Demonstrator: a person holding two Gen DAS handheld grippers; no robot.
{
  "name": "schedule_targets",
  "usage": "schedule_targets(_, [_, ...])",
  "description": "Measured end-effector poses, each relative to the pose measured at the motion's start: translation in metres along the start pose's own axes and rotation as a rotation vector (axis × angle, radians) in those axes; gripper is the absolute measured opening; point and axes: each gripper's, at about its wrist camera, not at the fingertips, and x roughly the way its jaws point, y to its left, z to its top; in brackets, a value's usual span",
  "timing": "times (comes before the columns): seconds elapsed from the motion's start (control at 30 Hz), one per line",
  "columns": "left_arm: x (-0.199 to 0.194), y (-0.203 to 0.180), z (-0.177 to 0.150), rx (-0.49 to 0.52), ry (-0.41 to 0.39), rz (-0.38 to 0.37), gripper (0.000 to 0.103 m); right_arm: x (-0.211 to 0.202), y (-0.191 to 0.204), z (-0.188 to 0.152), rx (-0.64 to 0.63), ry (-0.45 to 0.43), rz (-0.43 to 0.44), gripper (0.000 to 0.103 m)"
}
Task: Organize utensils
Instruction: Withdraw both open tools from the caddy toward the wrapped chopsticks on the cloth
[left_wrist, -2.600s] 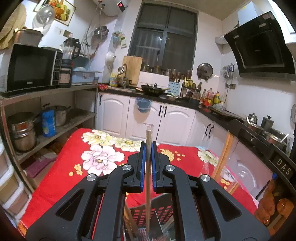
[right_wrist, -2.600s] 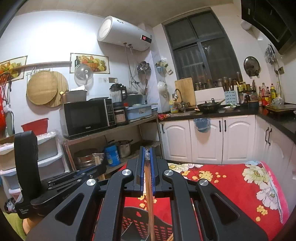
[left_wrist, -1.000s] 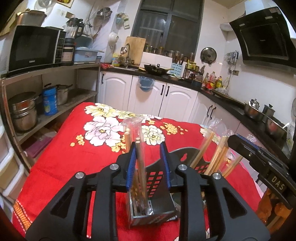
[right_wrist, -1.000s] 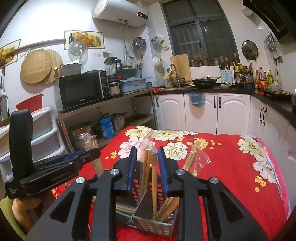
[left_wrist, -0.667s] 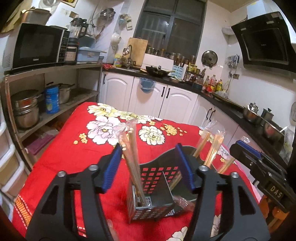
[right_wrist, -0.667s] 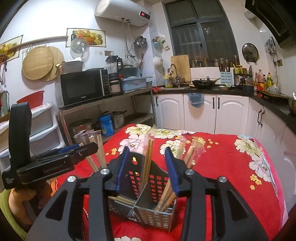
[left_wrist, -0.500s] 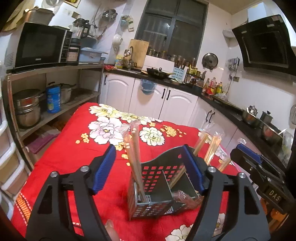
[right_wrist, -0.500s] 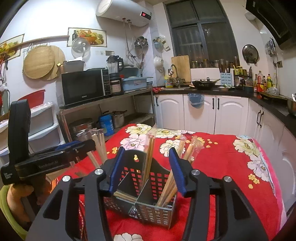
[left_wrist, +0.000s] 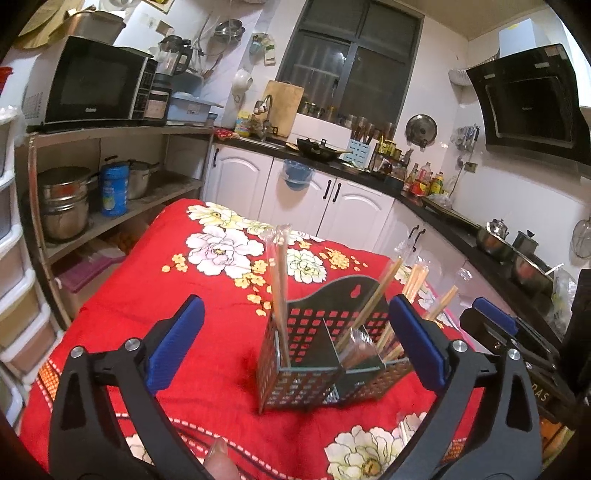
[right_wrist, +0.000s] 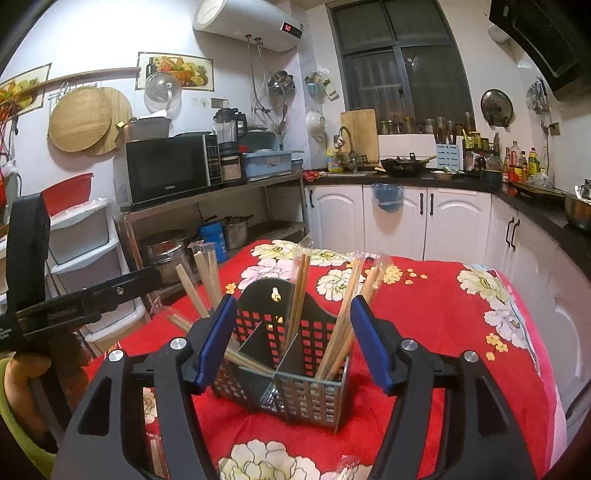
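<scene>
Kitchen all round: microwave (right_wrist: 171, 170) on a shelf unit at the left, steel pots (left_wrist: 64, 201) and a blue canister (left_wrist: 114, 190) on the shelf below, white cabinets (right_wrist: 399, 218) and a dark wok (right_wrist: 404, 164) along the back counter, range hood (left_wrist: 528, 99) up on the right wall. On the table, a red floral cloth (left_wrist: 207, 288). Standing on it, a black perforated utensil caddy (right_wrist: 284, 362) split into compartments, holding several wrapped pairs of chopsticks (right_wrist: 299, 291) that lean at various angles; one pair (left_wrist: 279, 288) upright in the caddy's corner compartment nearest the left camera. Directly ahead of both tools, only the caddy and its sticks.

Left tool (left_wrist: 295, 343) low over the cloth, pitched slightly downward, blue pads spread wide and opening, gripping nothing; caddy seen beyond, between the pads. Right tool (right_wrist: 293, 341) likewise tilted down toward the caddy, pads apart and opening, pressing on nothing. Visible at the left edge of the right view, a hand (right_wrist: 33, 391) on the left tool's handle.
</scene>
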Motion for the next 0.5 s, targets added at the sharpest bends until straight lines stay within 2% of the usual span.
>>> schedule_targets(0.5, [-0.02, 0.001, -0.029, 0.002, 0.044, 0.012, 0.091, -0.017, 0.005, -0.016, -0.008, 0.034, -0.016, 0.066])
